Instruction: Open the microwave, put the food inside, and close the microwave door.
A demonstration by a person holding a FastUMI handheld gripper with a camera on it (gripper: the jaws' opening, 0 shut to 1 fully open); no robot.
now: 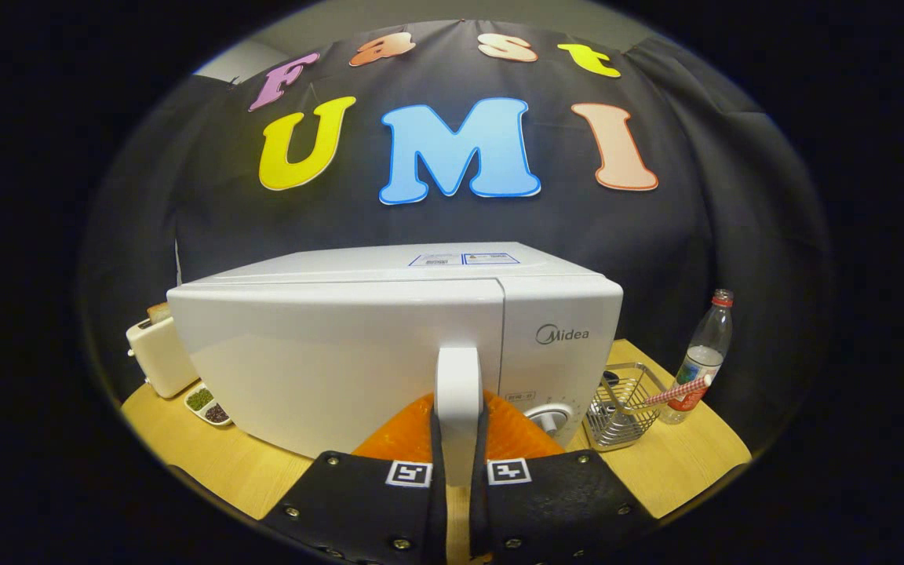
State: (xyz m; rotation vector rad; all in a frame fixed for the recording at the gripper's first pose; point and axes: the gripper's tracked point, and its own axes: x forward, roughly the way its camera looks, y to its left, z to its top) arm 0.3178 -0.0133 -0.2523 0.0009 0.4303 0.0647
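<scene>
Item, opening step: gripper (pixel 458 439) clamped on the white door handle (pixel 457 392) of the shut microwave (pixel 342 353) on the wooden table (pixel 209 455); next, likely an outward swinging pull; food location unclear.

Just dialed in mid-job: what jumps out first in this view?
The white microwave dominates the wooden table, its door closed. The gripper is shut on the door handle, both fingers pressing its sides. Right of the microwave stand a wire basket and a water bottle.
</scene>
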